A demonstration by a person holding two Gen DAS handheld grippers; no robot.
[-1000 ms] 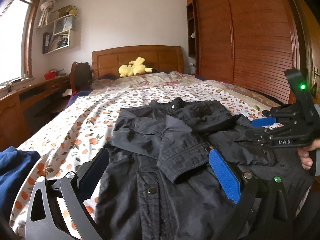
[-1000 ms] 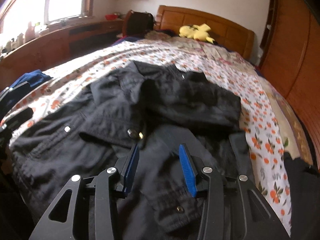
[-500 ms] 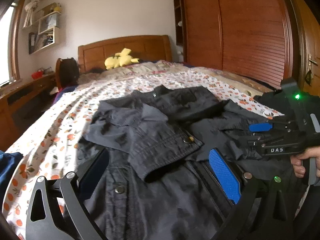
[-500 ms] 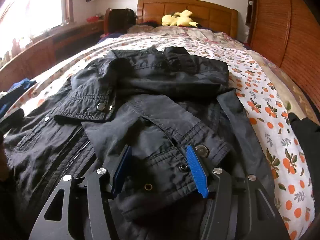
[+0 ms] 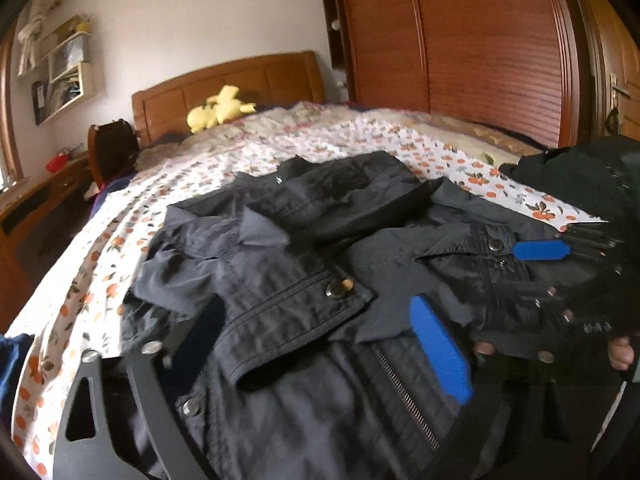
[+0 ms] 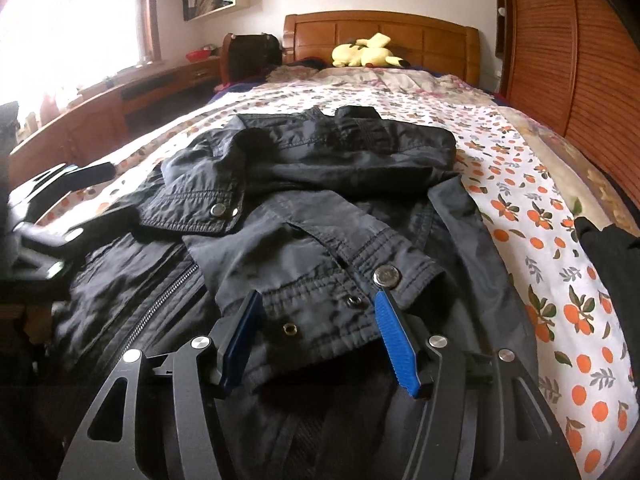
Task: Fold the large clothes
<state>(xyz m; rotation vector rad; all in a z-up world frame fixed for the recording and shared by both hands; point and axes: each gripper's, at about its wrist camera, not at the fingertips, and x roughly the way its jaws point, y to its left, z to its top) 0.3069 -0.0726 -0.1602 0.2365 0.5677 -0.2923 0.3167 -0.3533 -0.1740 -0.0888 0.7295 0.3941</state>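
Black snap-buttoned jacket [image 6: 320, 208] on floral bed [image 6: 540, 240], sleeves folded across. Right gripper [image 6: 320, 336] apart, straddling near cuff [image 6: 340, 300]; left gripper [image 5: 320, 344] apart, closing, astride left cuff [image 5: 296, 316].

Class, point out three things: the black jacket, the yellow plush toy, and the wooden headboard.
black jacket [image 6: 320, 240], right wrist view, folded sleeve.
yellow plush toy [image 6: 366, 54], right wrist view, body.
wooden headboard [image 5: 248, 80], left wrist view, centre panel.
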